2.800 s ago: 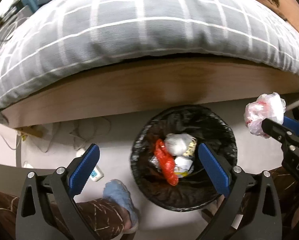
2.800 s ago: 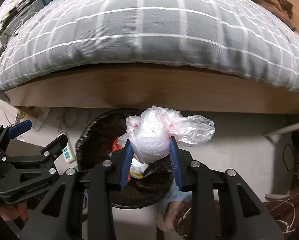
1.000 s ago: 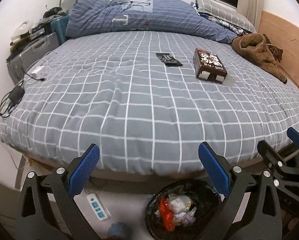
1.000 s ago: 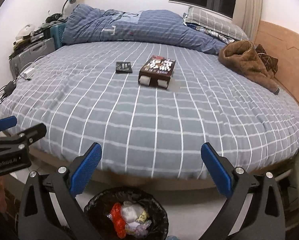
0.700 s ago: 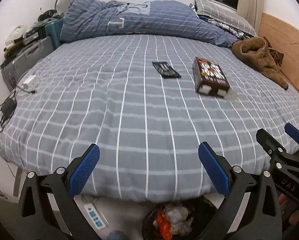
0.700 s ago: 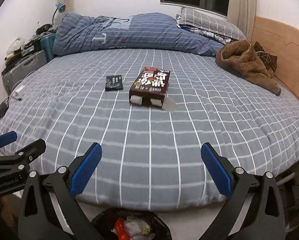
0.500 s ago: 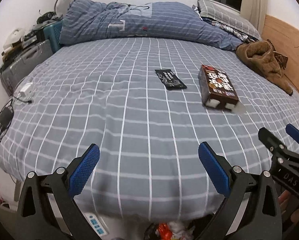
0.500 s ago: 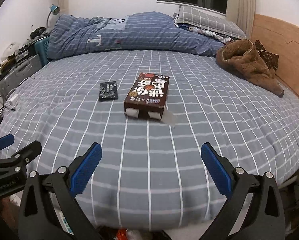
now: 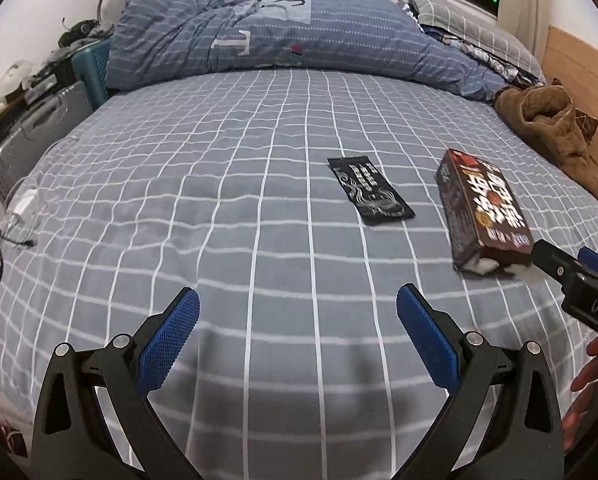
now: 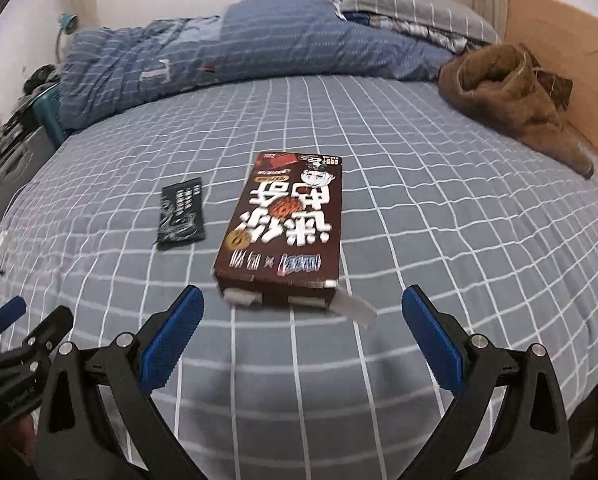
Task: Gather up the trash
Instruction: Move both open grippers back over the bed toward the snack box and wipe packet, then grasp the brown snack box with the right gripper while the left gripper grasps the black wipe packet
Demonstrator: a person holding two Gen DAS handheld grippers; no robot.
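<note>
A dark brown snack box (image 10: pixel 283 228) with white lettering lies flat on the grey checked bed, its open end with a loose white flap toward me. It also shows in the left wrist view (image 9: pixel 483 212). A flat black wrapper (image 10: pixel 181 214) lies to its left, and shows in the left wrist view (image 9: pixel 369 190). My right gripper (image 10: pixel 301 334) is open and empty, just short of the box's near end. My left gripper (image 9: pixel 297 340) is open and empty over the bed, short of the wrapper. The trash bin is out of view.
A rumpled blue duvet (image 9: pixel 275 36) and pillows lie at the far end of the bed (image 9: pixel 179 184). A brown garment (image 10: pixel 507 96) lies at the right by the wooden headboard. A suitcase, a charger and cables (image 9: pixel 19 208) sit at the left edge.
The right gripper held a plastic bag over the bin, and now is open and empty. Both grippers have risen from the bin and moved in over the bed toward the box and wrapper.
</note>
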